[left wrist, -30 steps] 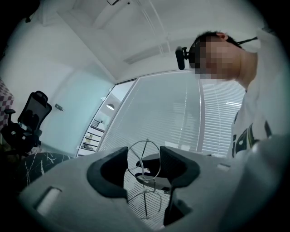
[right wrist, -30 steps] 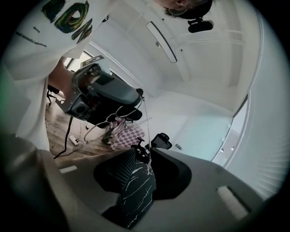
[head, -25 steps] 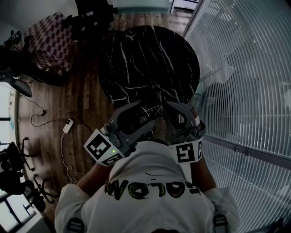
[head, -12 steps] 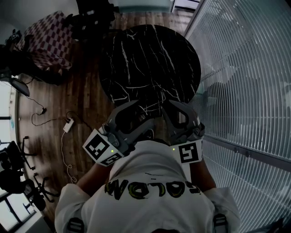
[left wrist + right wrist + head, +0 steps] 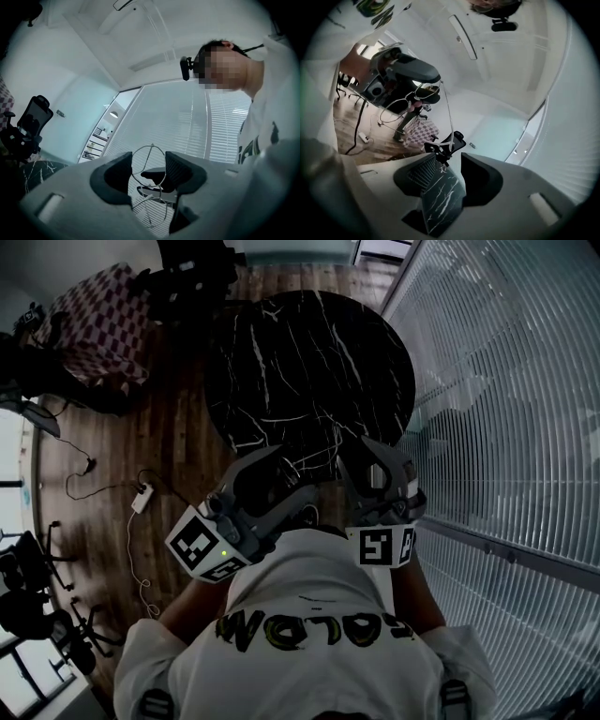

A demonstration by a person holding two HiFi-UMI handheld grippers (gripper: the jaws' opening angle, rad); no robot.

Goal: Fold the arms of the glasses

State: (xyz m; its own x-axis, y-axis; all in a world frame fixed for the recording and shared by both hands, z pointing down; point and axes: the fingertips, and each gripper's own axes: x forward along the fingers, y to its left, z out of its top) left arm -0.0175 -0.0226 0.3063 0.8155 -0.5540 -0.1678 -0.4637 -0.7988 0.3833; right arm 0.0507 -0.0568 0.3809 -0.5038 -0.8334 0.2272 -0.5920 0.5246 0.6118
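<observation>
In the left gripper view, thin wire-rimmed glasses (image 5: 150, 186) stand upright between my left gripper's (image 5: 149, 164) jaws, which are shut on the frame near the bridge. In the right gripper view the same glasses (image 5: 425, 90) hang from the left gripper (image 5: 410, 70) at upper left. One long thin arm (image 5: 449, 112) runs down to the tips of my right gripper (image 5: 449, 157). Its jaws are opening; the arm's end sits between them and no pad presses on it. In the head view both grippers, left (image 5: 307, 501) and right (image 5: 349, 465), are held close to the person's chest.
A round black marble table (image 5: 309, 362) lies just beyond the grippers. A glass wall with blinds (image 5: 506, 381) runs along the right. On the wooden floor at left are a checkered seat (image 5: 103, 320), cables with a power strip (image 5: 141, 498) and office chairs (image 5: 33, 122).
My right gripper has tilted a little and its marker cube has slid slightly left. The left gripper and the table look the same.
</observation>
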